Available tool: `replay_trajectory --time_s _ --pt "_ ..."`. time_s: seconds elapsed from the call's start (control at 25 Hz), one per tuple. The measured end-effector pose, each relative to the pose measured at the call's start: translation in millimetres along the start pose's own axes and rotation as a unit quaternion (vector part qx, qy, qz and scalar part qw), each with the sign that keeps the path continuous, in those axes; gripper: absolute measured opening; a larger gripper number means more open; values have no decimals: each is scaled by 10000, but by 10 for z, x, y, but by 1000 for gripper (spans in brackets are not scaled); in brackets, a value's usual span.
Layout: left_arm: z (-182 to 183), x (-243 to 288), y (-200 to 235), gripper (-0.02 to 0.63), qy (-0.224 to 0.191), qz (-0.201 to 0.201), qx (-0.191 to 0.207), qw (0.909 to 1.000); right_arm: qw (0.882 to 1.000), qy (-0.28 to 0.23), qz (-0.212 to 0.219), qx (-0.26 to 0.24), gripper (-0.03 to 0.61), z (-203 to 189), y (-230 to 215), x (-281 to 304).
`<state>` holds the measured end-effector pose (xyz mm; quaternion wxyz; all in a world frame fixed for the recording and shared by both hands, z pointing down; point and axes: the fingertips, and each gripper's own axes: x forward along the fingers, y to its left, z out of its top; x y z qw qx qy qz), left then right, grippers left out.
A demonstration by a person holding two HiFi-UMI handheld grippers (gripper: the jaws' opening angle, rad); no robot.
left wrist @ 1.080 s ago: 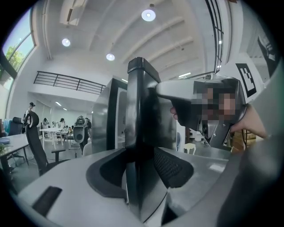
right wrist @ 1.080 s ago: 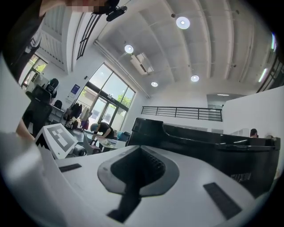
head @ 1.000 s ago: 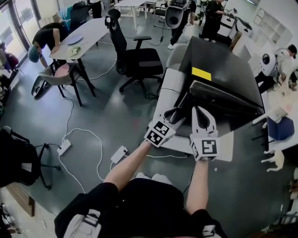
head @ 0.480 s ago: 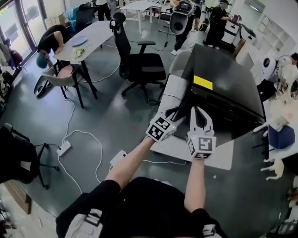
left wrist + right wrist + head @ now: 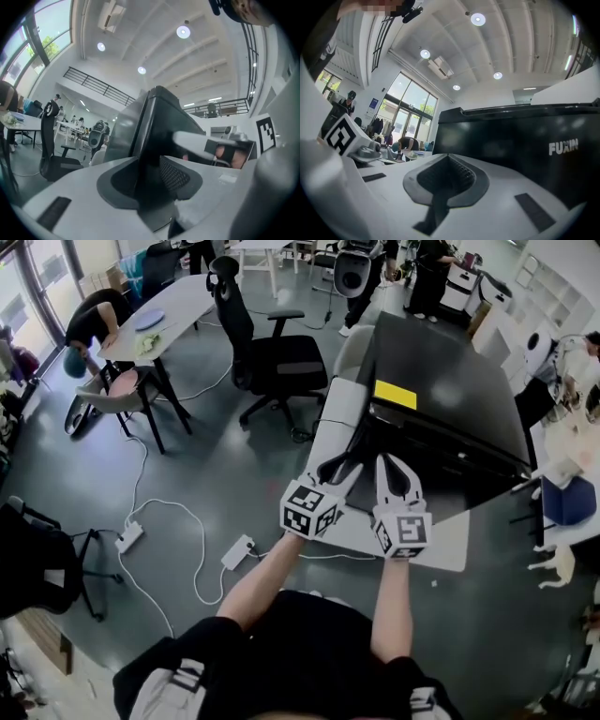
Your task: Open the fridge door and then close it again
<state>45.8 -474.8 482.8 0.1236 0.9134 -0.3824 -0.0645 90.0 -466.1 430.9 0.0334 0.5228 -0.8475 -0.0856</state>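
Note:
The black fridge (image 5: pixel 450 390), with a yellow sticker (image 5: pixel 395 395) on top, stands just ahead of me. My left gripper (image 5: pixel 339 463) is at the left edge of its door. In the left gripper view that dark door edge (image 5: pixel 150 126) runs up between the two pads of my left gripper (image 5: pixel 147 173), whose jaws are closing and look to touch it on both sides. My right gripper (image 5: pixel 395 470) is beside it, shut with nothing in it. The right gripper view shows my right gripper (image 5: pixel 446 176) facing the door's glossy front (image 5: pixel 511 140).
A white low table (image 5: pixel 441 540) lies under my hands. A black office chair (image 5: pixel 272 357) stands to the left of the fridge. A power strip (image 5: pixel 239 551) and cables lie on the floor. People work at tables at the far left and back.
My left gripper has shifted a little left and toward me at the door edge, and its marker cube has rolled. The right gripper has dropped slightly and stays shut.

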Motion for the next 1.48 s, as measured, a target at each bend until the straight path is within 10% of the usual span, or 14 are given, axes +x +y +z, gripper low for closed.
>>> replay_trajectory --time_s 0.24,0.72,1.48 --pt "138 -60 -261 0 -358 113 201 9991 9982 215 -298 475 -6 -365 -220 -258" --pt "-140 123 -440 0 75 384 434 9983 9878 523 -1271 732 -6 -656 -752 -852" --pt "-162 -43 -528 0 179 265 476 9984 9842 857 -1207 968 -6 -974 -585 -1017"
